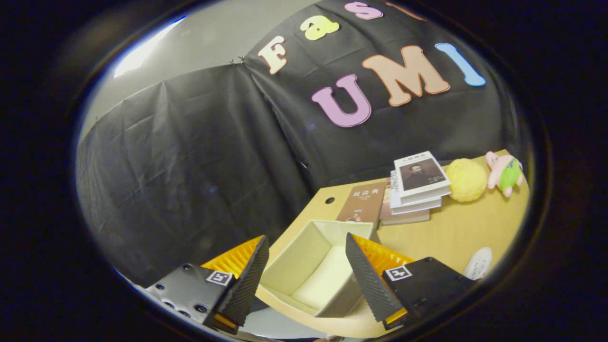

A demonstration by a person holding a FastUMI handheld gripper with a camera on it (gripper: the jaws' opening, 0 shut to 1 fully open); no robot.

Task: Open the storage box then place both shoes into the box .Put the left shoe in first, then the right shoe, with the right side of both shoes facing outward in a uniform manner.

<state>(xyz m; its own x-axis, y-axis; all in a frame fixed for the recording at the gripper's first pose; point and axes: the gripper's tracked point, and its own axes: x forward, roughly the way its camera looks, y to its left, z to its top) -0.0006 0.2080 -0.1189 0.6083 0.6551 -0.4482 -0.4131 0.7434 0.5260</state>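
Storage box (317,266) stands open and empty between the jaws, which are apart and hold nothing. Judgement: fetch the left shoe next; a white item (479,263) lies beyond the right jaw.

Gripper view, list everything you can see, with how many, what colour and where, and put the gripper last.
Storage box: one, cream, open and empty, on the table edge, seen between the fingers.
Table: one, light wood, under everything.
Brown book: one, flat, just beyond the box.
Book stack: one pile, pale covers, beside the brown book.
Yellow plush ball: one, next to the stack.
Pink and green plush toy: one, beyond the ball.
White shoe: one, partly visible, beside the right finger.
Gripper: one, black with orange, fingers apart, holding nothing.
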